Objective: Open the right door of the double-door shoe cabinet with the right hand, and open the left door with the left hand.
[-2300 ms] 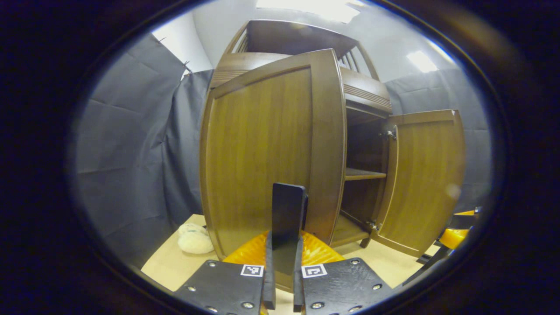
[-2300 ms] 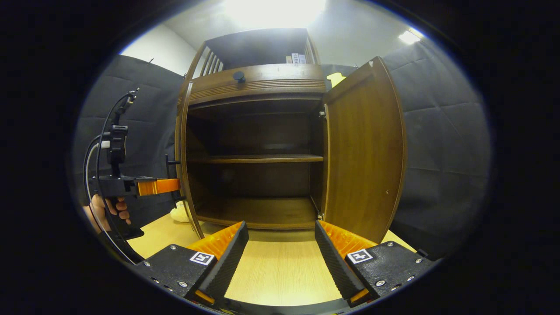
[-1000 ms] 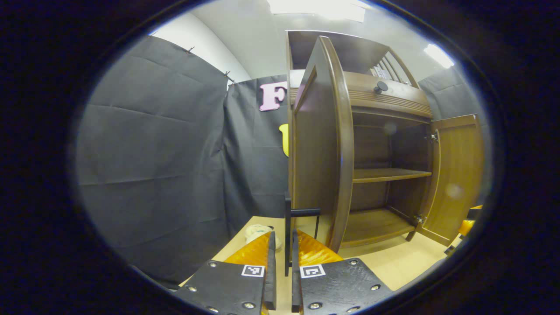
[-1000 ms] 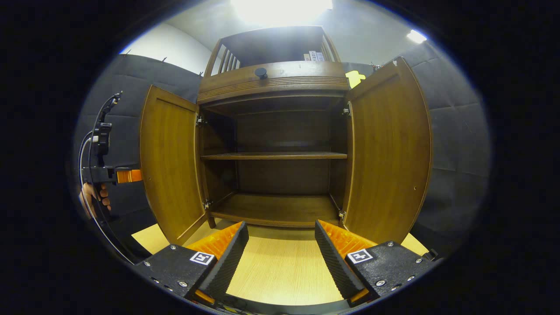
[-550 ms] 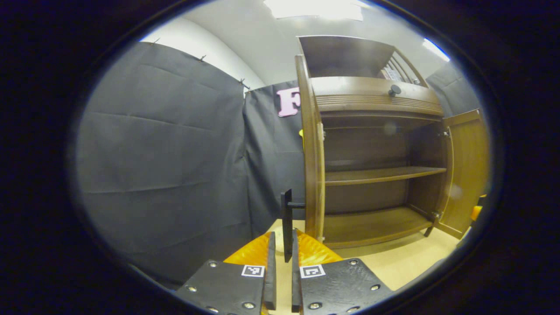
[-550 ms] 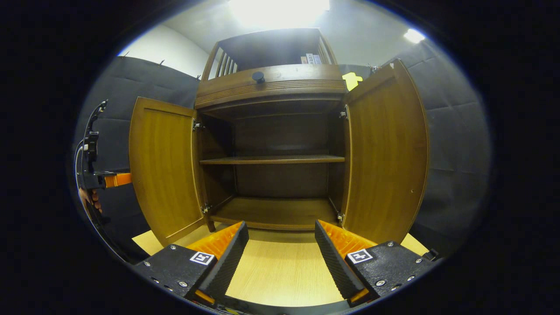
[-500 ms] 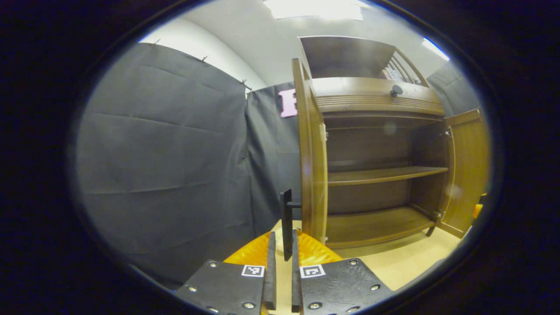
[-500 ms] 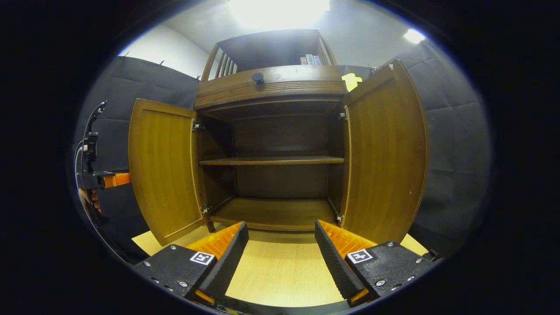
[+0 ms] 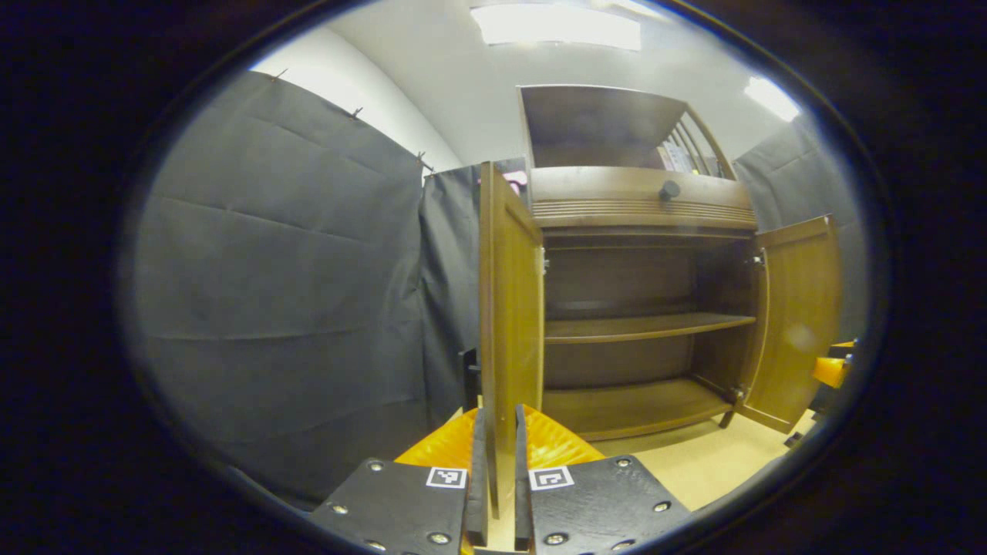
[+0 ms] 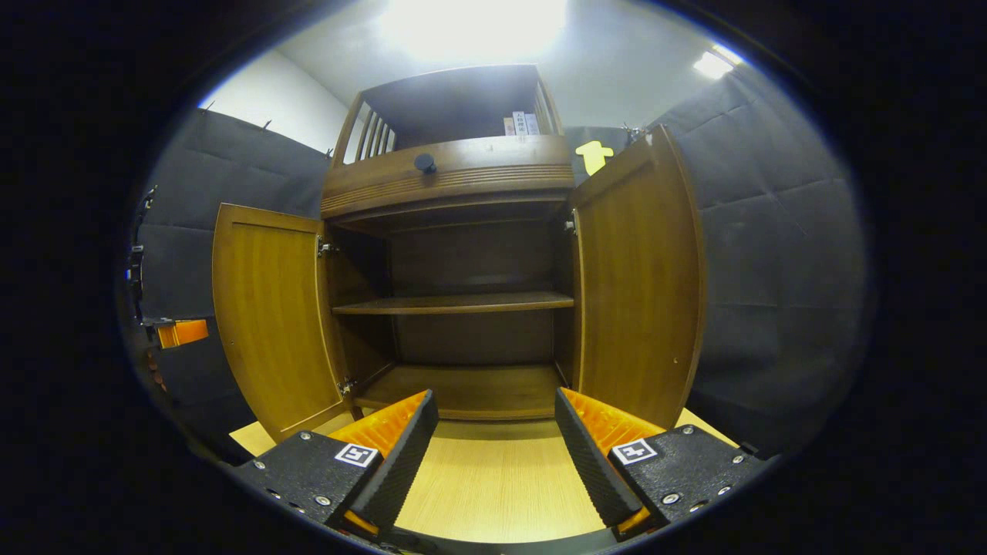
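Observation:
The brown wooden shoe cabinet stands with both doors swung out and its two shelves bare. Its left door faces me edge-on in the left gripper view; the right door hangs wide open. My left gripper is shut, fingers just in front of that door's edge, nothing gripped. The dark door handle peeks out left of the edge. My right gripper is open and empty, low before the cabinet's middle. The left gripper sits beside the left door's outer edge.
The cabinet rests on a light wooden table. A drawer front with a round dark knob runs above the doors, with a slatted open shelf on top. Black cloth walls close in on the left and right.
The left door swung from nearly closed to wide open, pulled by my left gripper on its handle. The handle has since slipped out of those fingers. My right gripper stayed open.

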Motion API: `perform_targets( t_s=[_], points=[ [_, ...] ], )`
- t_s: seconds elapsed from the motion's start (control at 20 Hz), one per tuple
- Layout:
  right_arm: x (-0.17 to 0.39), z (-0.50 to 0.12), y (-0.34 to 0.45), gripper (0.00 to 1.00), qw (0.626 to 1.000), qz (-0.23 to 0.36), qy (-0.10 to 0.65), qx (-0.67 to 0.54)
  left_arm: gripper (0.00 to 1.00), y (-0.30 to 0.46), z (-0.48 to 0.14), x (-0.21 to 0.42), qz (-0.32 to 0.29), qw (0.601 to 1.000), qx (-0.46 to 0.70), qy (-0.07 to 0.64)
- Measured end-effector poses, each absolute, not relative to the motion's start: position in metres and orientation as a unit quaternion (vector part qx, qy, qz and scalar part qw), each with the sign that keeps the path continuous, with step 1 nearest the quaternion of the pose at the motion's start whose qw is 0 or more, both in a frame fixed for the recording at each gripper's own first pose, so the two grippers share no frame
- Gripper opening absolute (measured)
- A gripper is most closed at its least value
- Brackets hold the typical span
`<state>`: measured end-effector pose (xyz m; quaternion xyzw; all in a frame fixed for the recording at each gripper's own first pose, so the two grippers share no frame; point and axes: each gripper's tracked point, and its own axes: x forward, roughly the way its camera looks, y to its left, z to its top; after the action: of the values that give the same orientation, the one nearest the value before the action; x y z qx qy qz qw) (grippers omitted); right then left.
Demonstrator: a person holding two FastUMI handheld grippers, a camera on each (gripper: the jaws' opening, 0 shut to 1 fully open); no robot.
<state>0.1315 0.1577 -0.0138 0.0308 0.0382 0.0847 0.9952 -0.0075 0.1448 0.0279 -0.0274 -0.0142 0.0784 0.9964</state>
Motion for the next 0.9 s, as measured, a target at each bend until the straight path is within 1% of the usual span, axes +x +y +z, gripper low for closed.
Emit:
perform_targets(
  t_s=[0.05,0.1,0.15,0.2,0.25,0.35,0.4,0.45,0.5,0.55,0.6,0.7,0.9],
  points=[
    [0.127,-0.01,0.155,0.94,0.996,0.08,0.031,0.026,0.1,0.135,0.029,-0.012,0.069,0.997,-0.028,-0.018],
    [0.124,-0.008,0.15,0.94,0.997,0.075,0.023,0.021,0.14,0.125,0.03,-0.016,0.063,0.997,-0.028,-0.019],
    [0.12,-0.005,0.144,0.94,0.997,0.07,0.017,0.014,0.1,0.116,0.028,-0.021,0.057,0.998,-0.027,-0.019],
    [0.117,-0.005,0.143,0.92,0.998,0.068,0.012,0.01,0.1,0.11,0.027,-0.025,0.054,0.998,-0.029,-0.019],
    [0.114,-0.003,0.141,0.92,0.998,0.068,0.007,0.01,0.14,0.104,0.028,-0.031,0.05,0.998,-0.032,-0.025],
    [0.11,0.0,0.134,0.94,0.998,0.066,-0.002,0.01,0.14,0.093,0.029,-0.039,0.043,0.998,-0.028,-0.035],
    [0.109,-0.002,0.131,0.94,0.998,0.064,-0.001,0.014,0.1,0.092,0.027,-0.042,0.043,0.998,-0.02,-0.035],
    [0.107,-0.003,0.128,0.93,0.998,0.061,0.001,0.021,0.11,0.089,0.021,-0.043,0.044,0.999,-0.012,-0.027],
    [0.104,-0.004,0.126,0.94,0.998,0.061,0.004,0.03,0.12,0.086,0.017,-0.044,0.045,0.999,-0.008,-0.02],
    [0.103,-0.005,0.125,0.93,0.998,0.06,0.007,0.034,0.13,0.084,0.015,-0.044,0.045,0.999,-0.009,-0.017],
    [0.102,-0.007,0.124,0.94,0.998,0.059,0.009,0.034,0.14,0.081,0.013,-0.045,0.041,0.999,-0.013,-0.016],
    [0.101,-0.012,0.121,0.94,0.998,0.059,0.017,0.029,0.29,0.077,0.009,-0.048,0.037,0.999,-0.017,-0.01],
    [0.097,-0.013,0.121,0.94,0.998,0.057,0.019,0.031,0.59,0.08,0.004,-0.051,0.05,0.999,-0.006,-0.005]
  ],
)
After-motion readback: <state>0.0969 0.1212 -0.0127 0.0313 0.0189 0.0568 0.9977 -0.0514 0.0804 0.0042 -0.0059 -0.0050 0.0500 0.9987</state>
